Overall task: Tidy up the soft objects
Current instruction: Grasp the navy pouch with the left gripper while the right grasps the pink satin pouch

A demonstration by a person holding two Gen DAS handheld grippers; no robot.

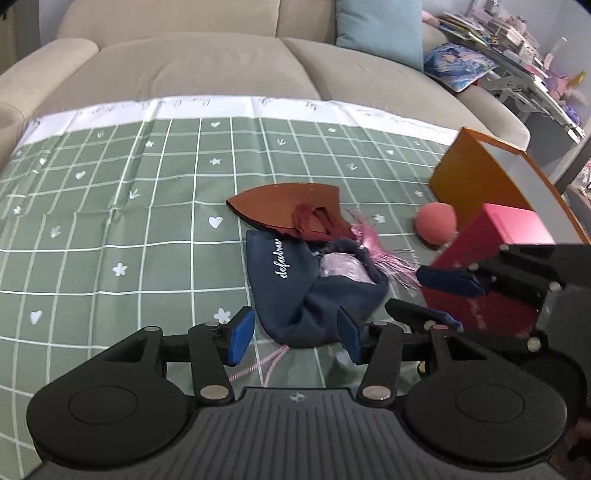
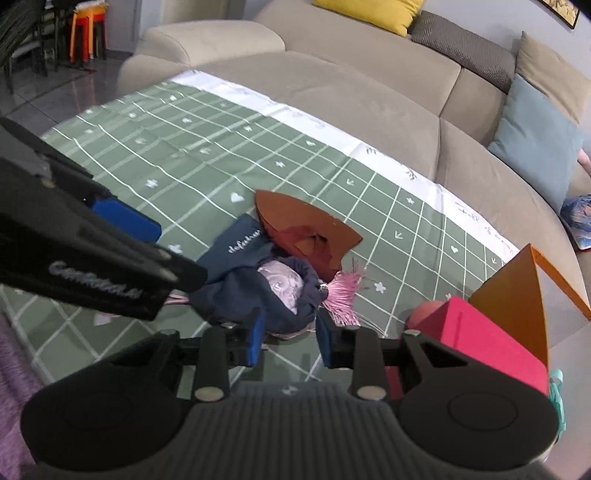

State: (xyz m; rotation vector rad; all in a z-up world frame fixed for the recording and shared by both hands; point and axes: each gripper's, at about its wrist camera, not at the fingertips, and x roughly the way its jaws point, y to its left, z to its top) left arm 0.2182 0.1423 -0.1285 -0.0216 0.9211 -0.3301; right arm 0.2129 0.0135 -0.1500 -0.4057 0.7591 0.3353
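Observation:
A navy drawstring pouch [image 1: 295, 280] [image 2: 240, 266] lies on the green checked cloth [image 1: 110, 221] [image 2: 184, 147], with a pale pink satin item [image 1: 343, 267] [image 2: 282, 286] in its mouth and a pink tassel [image 1: 373, 243] [image 2: 343, 291] beside it. A brown leather piece [image 1: 284, 205] [image 2: 306, 225] with dark red straps lies behind. My left gripper [image 1: 295, 334] is open around the pouch's near end. My right gripper [image 2: 290, 338] is open just in front of the pouch; in the left wrist view it [image 1: 436, 299] comes in from the right.
A pink sponge ball [image 1: 436, 223] [image 2: 424, 312] sits by a magenta box [image 1: 495, 258] [image 2: 480, 339] and an orange box [image 1: 480, 173] [image 2: 517, 295] at the right. The cloth covers a beige sofa [image 1: 221, 66] with a blue cushion [image 1: 380, 29] [image 2: 532, 144].

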